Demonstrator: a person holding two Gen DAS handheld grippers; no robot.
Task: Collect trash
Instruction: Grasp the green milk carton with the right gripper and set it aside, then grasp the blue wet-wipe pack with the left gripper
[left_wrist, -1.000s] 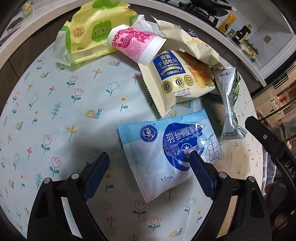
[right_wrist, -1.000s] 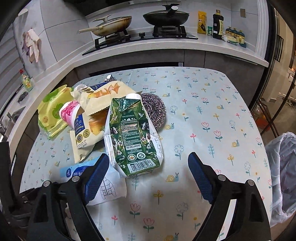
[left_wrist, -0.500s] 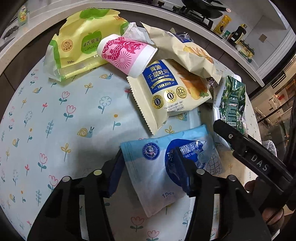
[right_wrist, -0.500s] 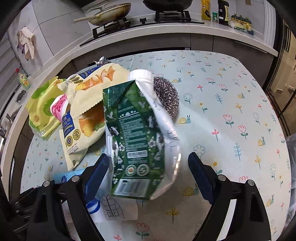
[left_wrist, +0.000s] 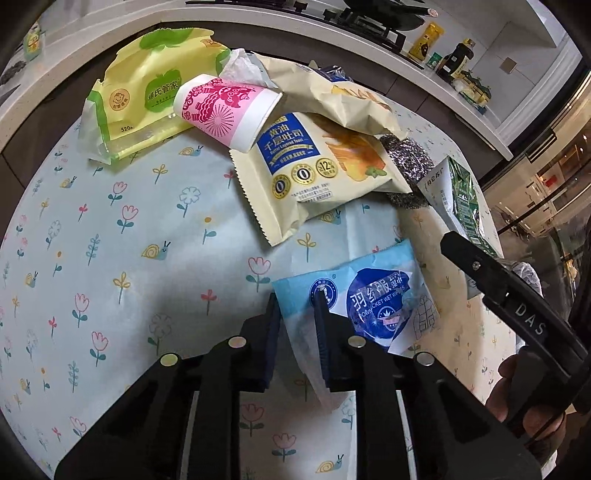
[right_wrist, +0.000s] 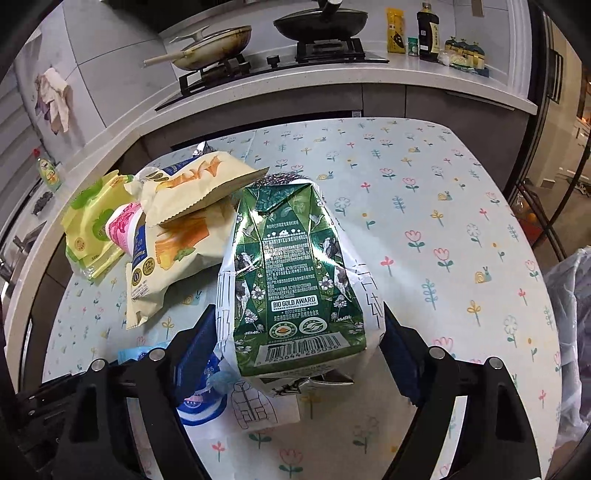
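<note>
Blue "WET WIPES" packet (left_wrist: 354, 306) pinched by closing left gripper (left_wrist: 297, 314); right gripper (right_wrist: 299, 332) closing around "BIO GOLD AWARD" carton (right_wrist: 291, 280)

I see a blue wet-wipes pouch (left_wrist: 373, 306) at six o'clock, flat and creased on the table. Green milk carton (right_wrist: 291, 280) at four o'clock, lying lengthwise, barcode end nearest. Cream toast bag (left_wrist: 317, 173) at one o'clock. Pink paper cup (left_wrist: 225, 110) on its side at twelve. Yellow-green wipes pack (left_wrist: 147, 103) at eleven.
</note>
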